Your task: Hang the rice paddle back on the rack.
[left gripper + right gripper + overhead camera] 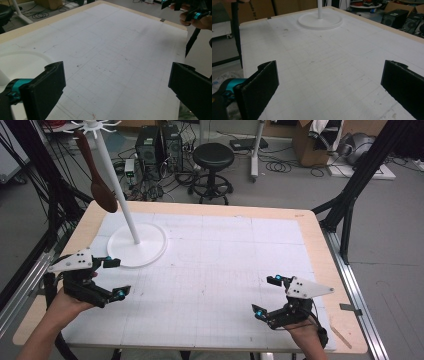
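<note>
Tongs on both sides stand released, jaws wide apart with nothing between them. Left tongs [112, 277] hover low over the bench [310, 227], just beside the round white base [150, 251] of the stand [117, 185]. Right tongs [266, 295] hover near the front right part of the gridded white mat [210, 270], well apart from the stand. Brown wooden spoon [97, 180] hangs from a hook at the stand's top, bowl downward, above the far left bench edge.
</note>
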`<state>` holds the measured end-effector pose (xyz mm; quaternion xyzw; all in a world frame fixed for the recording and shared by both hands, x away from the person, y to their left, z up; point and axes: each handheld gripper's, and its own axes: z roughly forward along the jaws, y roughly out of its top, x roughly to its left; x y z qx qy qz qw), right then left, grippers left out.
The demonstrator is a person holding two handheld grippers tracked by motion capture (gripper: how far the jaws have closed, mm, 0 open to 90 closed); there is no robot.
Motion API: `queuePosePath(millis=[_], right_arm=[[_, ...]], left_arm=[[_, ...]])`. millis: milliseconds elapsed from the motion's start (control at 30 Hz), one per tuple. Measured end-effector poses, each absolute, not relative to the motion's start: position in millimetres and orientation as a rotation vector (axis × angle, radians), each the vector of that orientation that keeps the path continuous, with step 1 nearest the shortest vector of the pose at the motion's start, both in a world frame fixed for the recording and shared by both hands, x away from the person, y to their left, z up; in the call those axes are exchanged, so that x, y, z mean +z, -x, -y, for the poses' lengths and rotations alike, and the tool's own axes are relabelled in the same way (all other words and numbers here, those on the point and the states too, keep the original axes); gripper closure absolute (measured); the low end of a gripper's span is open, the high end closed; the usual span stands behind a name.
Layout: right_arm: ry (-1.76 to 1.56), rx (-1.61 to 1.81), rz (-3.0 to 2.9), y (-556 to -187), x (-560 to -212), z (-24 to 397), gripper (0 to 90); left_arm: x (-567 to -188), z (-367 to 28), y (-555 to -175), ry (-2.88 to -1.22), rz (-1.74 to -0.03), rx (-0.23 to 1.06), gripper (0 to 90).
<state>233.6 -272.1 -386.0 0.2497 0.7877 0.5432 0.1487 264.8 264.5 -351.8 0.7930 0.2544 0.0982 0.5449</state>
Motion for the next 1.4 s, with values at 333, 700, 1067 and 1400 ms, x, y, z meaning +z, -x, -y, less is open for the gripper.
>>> queuePosePath(millis=[333, 700, 1067, 1400], right_arm=[[-0.730, 1.571, -2.251, -233.2, -385.5, 273.3, 0.2], [-0.735, 1.566, -2.244, -235.3, -387.3, 272.2, 0.1], [-0.738, 1.564, -2.257, -236.7, -390.0, 272.2, 0.2], [-0.730, 1.545, -2.272, -238.4, -393.0, 271.4, 0.1]], left_arm=[[-362.6, -265.6, -260.3, -1.865, -0.592, 0.235, 1.7], [-377.7, -263.2, -257.7, -1.867, -0.598, 0.234, 1.7], [-390.1, -262.7, -255.7, -1.853, -0.596, 0.246, 1.7], [-396.7, -262.8, -254.4, -1.844, -0.578, 0.264, 1.7]])
